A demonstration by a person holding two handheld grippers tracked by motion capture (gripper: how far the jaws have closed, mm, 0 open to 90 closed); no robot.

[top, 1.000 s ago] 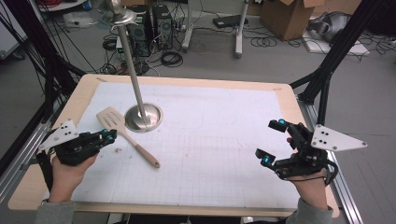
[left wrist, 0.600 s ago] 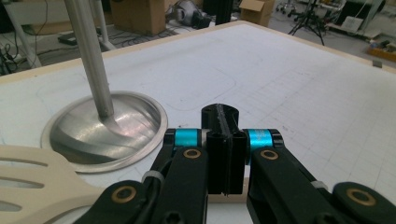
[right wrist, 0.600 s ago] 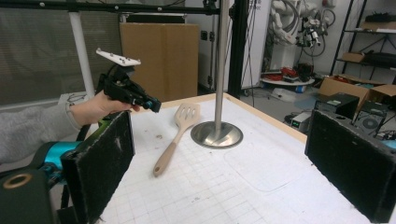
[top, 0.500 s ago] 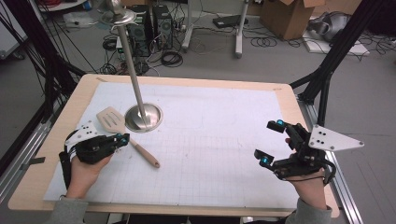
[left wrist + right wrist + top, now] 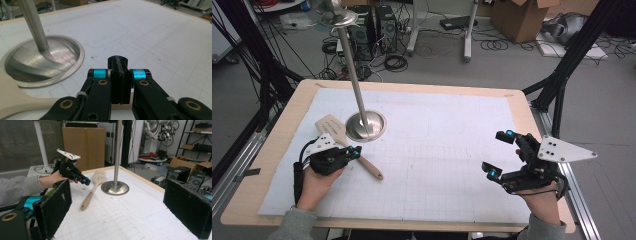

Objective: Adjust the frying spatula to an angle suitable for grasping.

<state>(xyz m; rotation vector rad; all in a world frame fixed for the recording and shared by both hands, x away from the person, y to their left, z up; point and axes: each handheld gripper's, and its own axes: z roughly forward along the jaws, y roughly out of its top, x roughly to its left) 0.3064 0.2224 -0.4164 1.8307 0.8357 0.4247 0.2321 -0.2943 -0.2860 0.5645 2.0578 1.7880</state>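
Pale wooden slotted spatula (image 5: 346, 144): flat on white gridded desk (image 5: 437, 150), blade beside round steel stand base (image 5: 366, 125). Left gripper (image 5: 354, 151) over handle, jaws clenched, nothing between. Right gripper (image 5: 499, 155) well apart, jaws released. Step: approach. Next: spread jaws, straddle handle.

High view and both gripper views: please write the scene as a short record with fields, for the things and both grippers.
surface: wooden table under a white gridded mat
tool: pale wooden slotted spatula, lying flat on the mat, handle end toward the person
stand: metal pole on a round silver base, next to the spatula head
left gripper: jaws shut together, above the spatula handle; the right gripper view shows it clear of the spatula
right gripper: jaws wide open, nothing between them, at the mat's right side
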